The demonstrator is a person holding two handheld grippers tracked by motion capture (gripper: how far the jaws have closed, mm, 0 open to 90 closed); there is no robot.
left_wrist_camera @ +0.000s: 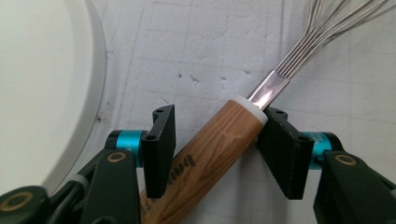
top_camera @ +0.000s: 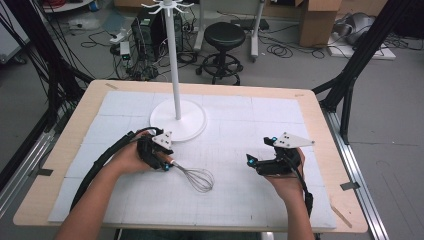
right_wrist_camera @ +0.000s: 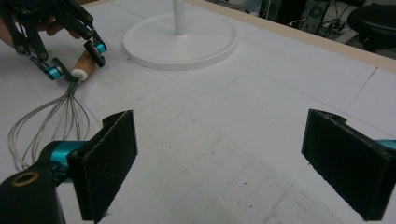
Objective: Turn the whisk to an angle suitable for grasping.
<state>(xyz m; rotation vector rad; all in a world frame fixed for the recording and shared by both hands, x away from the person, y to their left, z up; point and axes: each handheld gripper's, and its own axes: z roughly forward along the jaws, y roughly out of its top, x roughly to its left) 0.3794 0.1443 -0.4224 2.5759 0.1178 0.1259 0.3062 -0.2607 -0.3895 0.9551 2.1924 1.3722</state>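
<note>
1. Whisk lies flat on the white mat of the bench, near the person's edge, its wooden handle between the jaws of the left tool and its wire loops fanning toward the middle.
2. Left tool's pads are on the handle right at its white collar, set skew across it: one pad sits further back on the wood, the other at the very end. I'd judge it a closing grip, pads touching. With a hold that far forward and crooked, the handle could pivot or slide out once lifted.
3. The handle is smooth, varnished wood with dark lettering, so it may well be slippery; the metal ferrule beyond the collar is narrower still.
4. Right tool hovers wide open over bare mat, holding nothing, well apart from the whisk.
5. Farther off, the white stand has its round base just beside the left tool; a careless swing could knock it.
</note>
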